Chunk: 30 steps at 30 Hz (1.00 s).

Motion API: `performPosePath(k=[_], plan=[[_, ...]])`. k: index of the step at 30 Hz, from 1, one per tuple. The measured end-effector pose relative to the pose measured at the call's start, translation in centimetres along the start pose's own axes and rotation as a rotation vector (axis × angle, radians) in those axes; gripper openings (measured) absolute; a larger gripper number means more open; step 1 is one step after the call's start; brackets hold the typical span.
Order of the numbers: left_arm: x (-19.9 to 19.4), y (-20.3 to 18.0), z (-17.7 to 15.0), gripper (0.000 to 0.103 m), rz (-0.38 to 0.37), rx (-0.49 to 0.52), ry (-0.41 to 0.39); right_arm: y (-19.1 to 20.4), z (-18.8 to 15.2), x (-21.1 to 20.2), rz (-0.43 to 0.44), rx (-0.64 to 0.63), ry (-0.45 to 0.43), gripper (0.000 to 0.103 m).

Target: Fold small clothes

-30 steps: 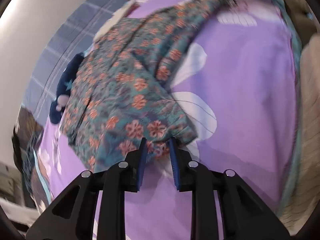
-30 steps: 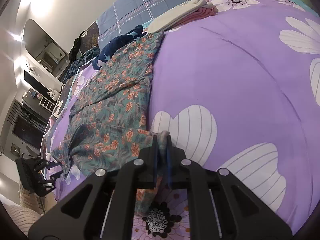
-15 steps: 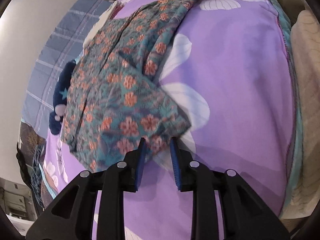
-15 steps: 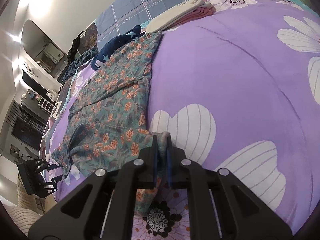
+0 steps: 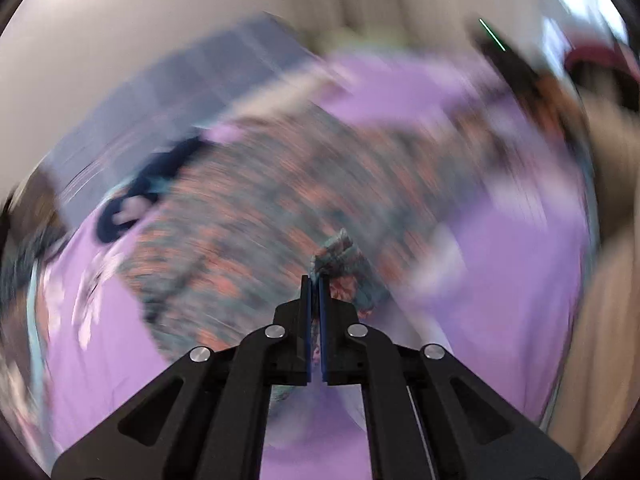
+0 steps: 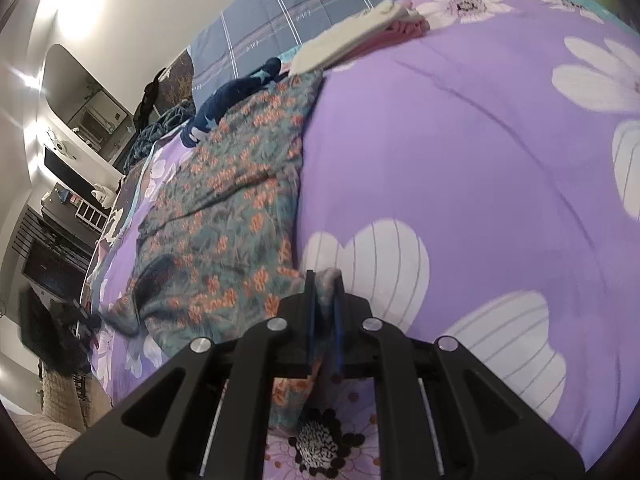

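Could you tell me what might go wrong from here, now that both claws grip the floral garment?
The left claw pinches only a thin fold of the floral garment, and its view is motion-blurred, so a fast swing could pull the cloth free. The right claw holds a bunched corner, which may fold in crooked.

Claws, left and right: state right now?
Left claw: shut on a corner of the floral garment.
Right claw: shut on another edge of the floral garment.
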<state>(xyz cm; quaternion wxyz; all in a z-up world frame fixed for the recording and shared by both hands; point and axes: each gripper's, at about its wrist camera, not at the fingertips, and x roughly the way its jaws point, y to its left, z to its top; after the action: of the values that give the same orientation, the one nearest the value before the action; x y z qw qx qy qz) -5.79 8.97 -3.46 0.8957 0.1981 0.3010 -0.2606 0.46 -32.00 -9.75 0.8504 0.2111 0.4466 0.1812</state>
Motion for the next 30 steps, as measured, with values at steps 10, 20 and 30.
performPosePath(k=[10,20,30], plan=[[5.1,12.4,-3.2,0.008,0.128,-0.531,0.047,2.8,4.7,0.6,0.026,-0.082,-0.093,0.009],[8.5,12.3,-4.9,0.054,0.153,-0.515,0.141,1.2,4.4,3.0,-0.005,0.006,-0.026,0.026],[10.8,11.9,-3.8,0.054,0.139,-0.439,0.180,0.9,3.3,3.0,-0.027,0.005,-0.004,0.034]])
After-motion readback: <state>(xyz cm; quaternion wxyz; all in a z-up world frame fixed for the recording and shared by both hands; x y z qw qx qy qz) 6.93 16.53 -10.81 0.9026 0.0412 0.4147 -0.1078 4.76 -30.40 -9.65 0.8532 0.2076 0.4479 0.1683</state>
